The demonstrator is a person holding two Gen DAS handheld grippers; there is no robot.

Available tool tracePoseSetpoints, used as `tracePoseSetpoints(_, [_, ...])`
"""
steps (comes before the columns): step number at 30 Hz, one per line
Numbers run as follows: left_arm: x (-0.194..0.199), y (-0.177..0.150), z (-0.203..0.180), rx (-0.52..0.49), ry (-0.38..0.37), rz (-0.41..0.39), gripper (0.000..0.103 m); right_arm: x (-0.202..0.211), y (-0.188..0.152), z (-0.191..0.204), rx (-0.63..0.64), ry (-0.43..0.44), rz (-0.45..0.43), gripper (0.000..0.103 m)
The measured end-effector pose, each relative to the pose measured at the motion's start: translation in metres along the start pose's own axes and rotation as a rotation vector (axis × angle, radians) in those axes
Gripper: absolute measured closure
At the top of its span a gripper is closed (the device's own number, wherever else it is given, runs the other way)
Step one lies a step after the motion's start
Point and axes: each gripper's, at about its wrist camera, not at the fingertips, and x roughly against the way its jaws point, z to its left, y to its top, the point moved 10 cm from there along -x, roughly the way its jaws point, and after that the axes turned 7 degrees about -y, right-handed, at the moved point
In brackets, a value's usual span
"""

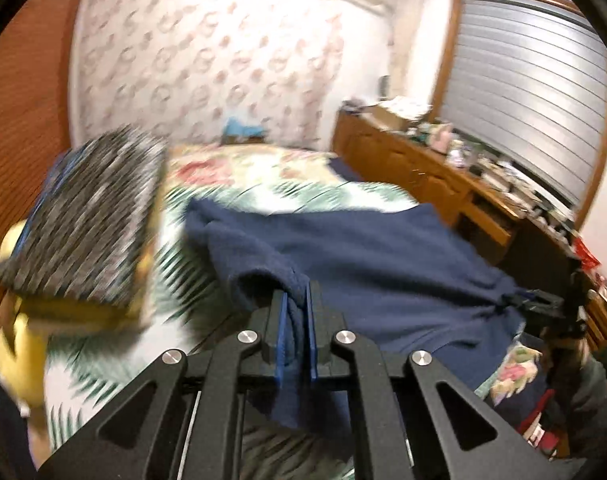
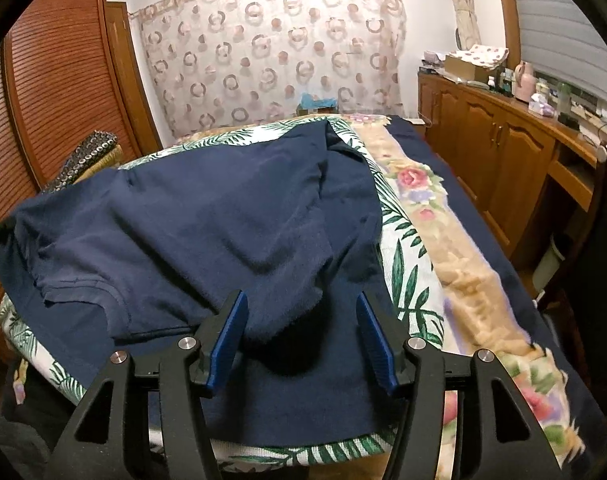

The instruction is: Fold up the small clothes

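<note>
A bed [image 1: 263, 176] with a leaf-and-flower print cover fills the middle of the left wrist view, and across its centre and right lies a navy blue garment [image 1: 383, 256], a bunched fold of which the left hand-held gripper [image 1: 294, 300] at bottom centre is clenched on, while a blurred dark patterned fabric stack [image 1: 91, 216] sits at the left. In the right wrist view the same navy garment [image 2: 207, 216] spreads over the bed [image 2: 415, 240] through the centre and left of the frame. The right hand-held gripper [image 2: 301, 312] at bottom centre stands released, its blue fingers [image 2: 227, 336] wide apart on either side of a raised fold of the cloth.
</note>
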Motion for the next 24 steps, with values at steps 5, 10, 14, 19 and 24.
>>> tracePoseSetpoints(5, [-0.028, 0.041, -0.062, -0.099, -0.099, -0.005, 0.094, 0.009, 0.002, 0.004, -0.005, 0.009, -0.024, 0.044])
tracePoseSetpoints(10, [-0.053, 0.067, -0.129, -0.197, -0.186, 0.003, 0.094, 0.019, -0.002, 0.008, -0.007, 0.022, -0.046, 0.044])
tracePoseSetpoints(14, [-0.063, 0.081, -0.171, -0.249, -0.253, 0.016, 0.094, 0.027, -0.005, 0.011, -0.004, 0.028, -0.070, 0.044])
tracePoseSetpoints(19, [-0.074, 0.084, -0.208, -0.283, -0.310, 0.049, 0.094, 0.036, -0.011, 0.007, -0.021, 0.027, -0.098, 0.044])
tracePoseSetpoints(24, [-0.091, 0.075, -0.224, -0.308, -0.307, 0.111, 0.094, 0.037, -0.016, 0.000, -0.041, 0.020, -0.106, 0.044])
